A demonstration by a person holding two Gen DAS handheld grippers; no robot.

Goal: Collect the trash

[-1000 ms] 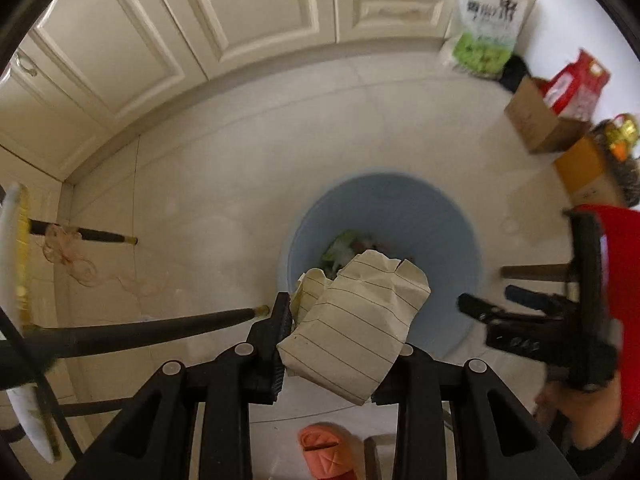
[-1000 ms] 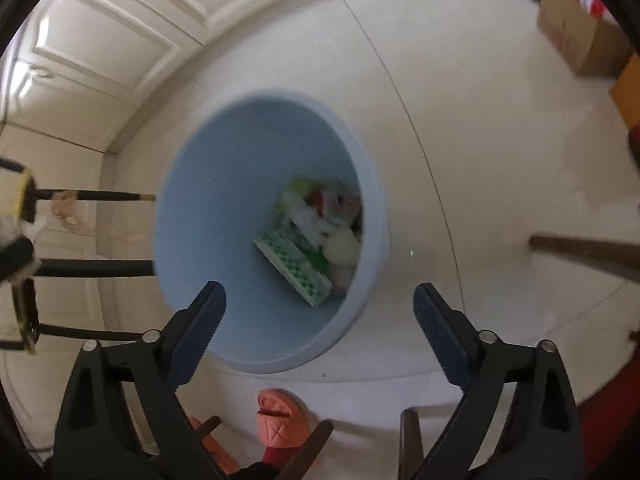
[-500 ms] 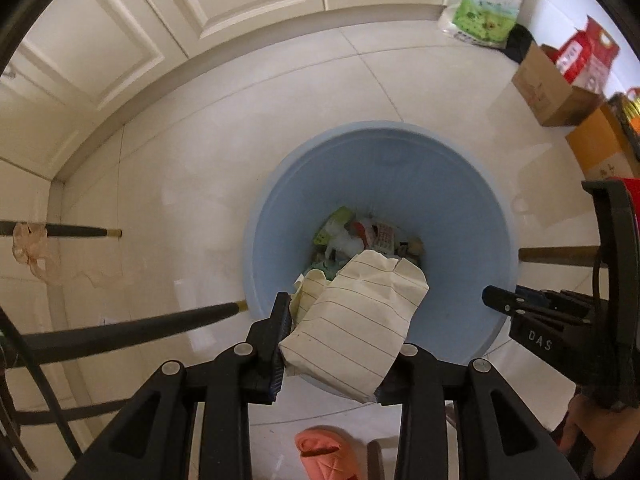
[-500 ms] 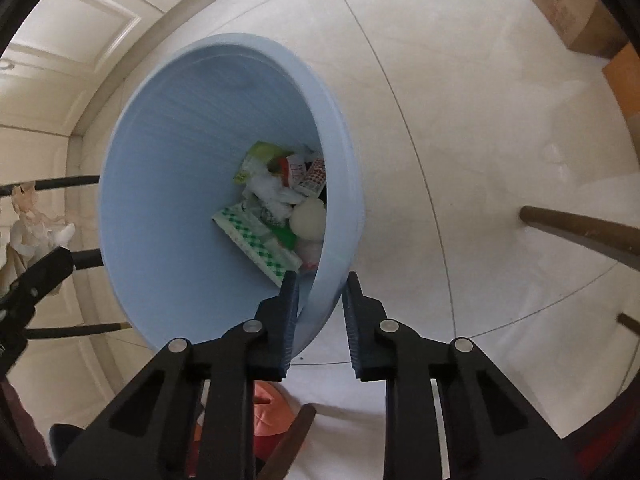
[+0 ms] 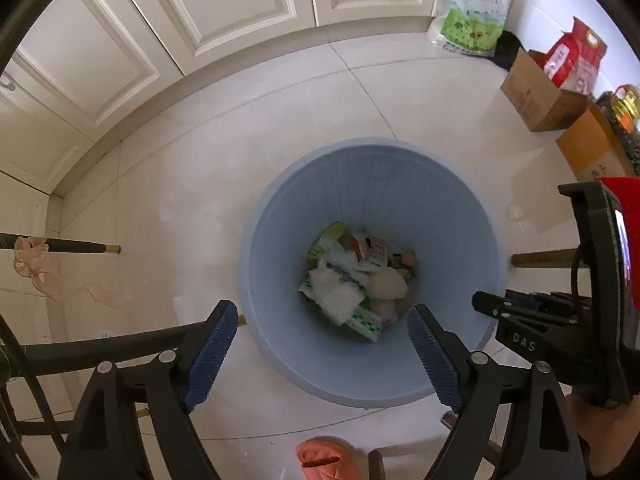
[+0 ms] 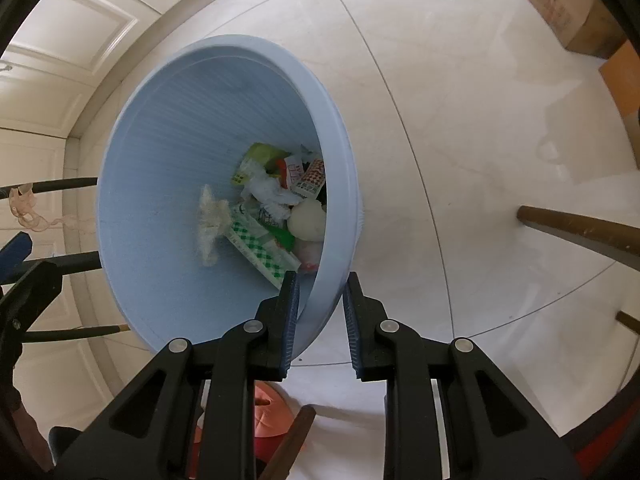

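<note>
My left gripper has just been opening and now stands spread and empty; the lined paper wad it held half a second ago is dropping inside the blue bin. My right gripper pinches the bin's rim, steadying it. That piece counts as collected.

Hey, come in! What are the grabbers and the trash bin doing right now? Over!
Left gripper just opened, empty. Right gripper clamps the blue bin rim. Paper wad in bin. Nothing blocking.
</note>
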